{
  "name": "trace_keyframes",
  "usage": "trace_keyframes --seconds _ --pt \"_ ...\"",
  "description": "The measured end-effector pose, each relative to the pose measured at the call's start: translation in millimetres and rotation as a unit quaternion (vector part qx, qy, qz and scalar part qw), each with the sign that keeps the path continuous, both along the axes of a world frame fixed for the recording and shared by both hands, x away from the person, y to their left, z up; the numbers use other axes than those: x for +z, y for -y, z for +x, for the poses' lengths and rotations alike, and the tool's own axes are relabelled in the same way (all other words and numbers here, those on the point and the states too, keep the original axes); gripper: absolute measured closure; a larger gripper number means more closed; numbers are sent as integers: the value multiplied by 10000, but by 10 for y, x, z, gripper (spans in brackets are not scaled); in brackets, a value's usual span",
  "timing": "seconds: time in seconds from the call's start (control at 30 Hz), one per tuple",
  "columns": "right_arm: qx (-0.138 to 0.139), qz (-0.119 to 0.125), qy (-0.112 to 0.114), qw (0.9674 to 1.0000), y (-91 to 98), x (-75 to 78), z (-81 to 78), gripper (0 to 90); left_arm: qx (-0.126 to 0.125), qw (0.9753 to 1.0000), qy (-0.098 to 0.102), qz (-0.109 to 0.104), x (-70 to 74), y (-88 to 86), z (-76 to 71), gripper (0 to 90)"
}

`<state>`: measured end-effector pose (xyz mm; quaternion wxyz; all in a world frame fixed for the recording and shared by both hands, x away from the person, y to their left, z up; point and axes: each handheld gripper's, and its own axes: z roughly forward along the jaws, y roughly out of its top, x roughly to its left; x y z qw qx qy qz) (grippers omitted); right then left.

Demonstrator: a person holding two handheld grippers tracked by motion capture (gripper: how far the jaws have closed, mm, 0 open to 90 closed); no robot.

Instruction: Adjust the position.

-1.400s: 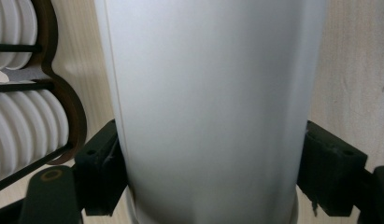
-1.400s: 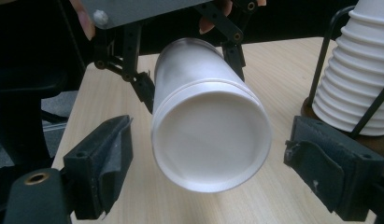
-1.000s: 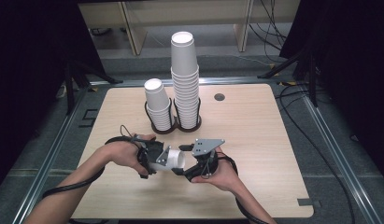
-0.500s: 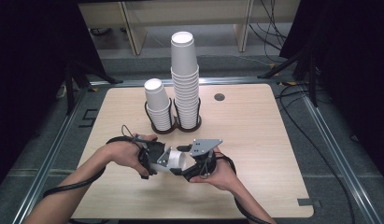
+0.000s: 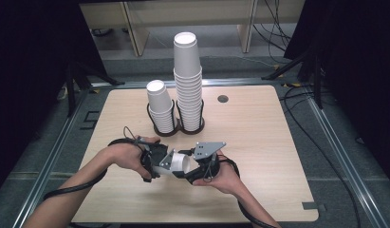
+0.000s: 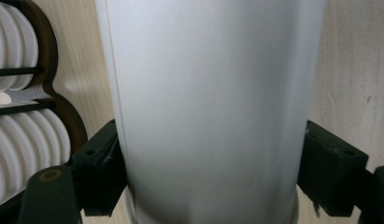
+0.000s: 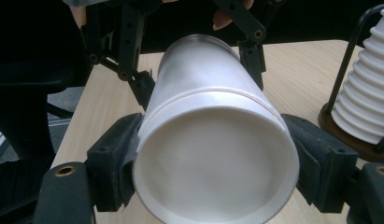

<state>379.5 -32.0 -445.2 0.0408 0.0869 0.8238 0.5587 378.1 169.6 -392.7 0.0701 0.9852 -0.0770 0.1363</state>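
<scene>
Two nested white paper cups (image 5: pixel 176 163) held level above the near part of the table (image 5: pixel 259 142), between both grippers; well apart from the cup racks.

Left gripper (image 5: pixel 152 161): jaws closed most of the way, pads pressing both sides of the cup body (image 6: pixel 213 112); clamped on the narrow base end; figure-eight rack (image 6: pixel 63 116) with stacked rims visible at the left edge of the left gripper view.

Right gripper (image 5: pixel 202 166): jaws spread wide around the rim end, pads touching both sides of the rim (image 7: pixel 213 163); looks like a grip on the outer cup; open mouth facing its camera; step line on the wall behind the rim suggests one cup seated in another.

Just changed: next to nothing; both hands parked in the same spot as in the two earlier high-view frames; same pose, same cup angle; left jaws barely eased, not enough to call a release. Meaning: probably mid-pull on a stuck pair, cups not yet separated; no visible gap growing between the two rims.

Versus earlier frames: short stack (image 5: pixel 160 107) and tall stack (image 5: pixel 188 80) in the rack unchanged; same heights, same tilt of the top cup; round dark grommet (image 5: pixel 223 99) in the table untouched.

Likely next: pull apart along the cup axis, perhaps with a slight twist; risk of crushing the thin wall at the left pads if squeezed harder.
</scene>
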Motion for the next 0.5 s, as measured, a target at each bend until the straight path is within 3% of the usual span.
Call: trace_keyframes --seconds 0.03,0.07,0.13,0.3,0.4,0.5 --pt "-16 -1 -2 10000 1 -6 -1 260 -5 10000 -2 -14 -4 -2 0 192" --pt "33 34 189 9998 -3 -9 21 260 -1 10000 -16 -23 -8 -4 1 191" --pt "69 -5 128 9999 3 -10 20 262 -7 10000 -4 -48 -13 -6 -1 188" --pt "41 63 223 9997 33 2 15 271 -54 9997 53 -227 -15 -16 7 173" --pt "48 47 306 9995 55 11 14 273 -55 9992 49 -395 -20 -32 18 151" --pt "-22 53 397 9992 62 9 -1 273 -65 9974 87 -707 -19 -58 28 141"
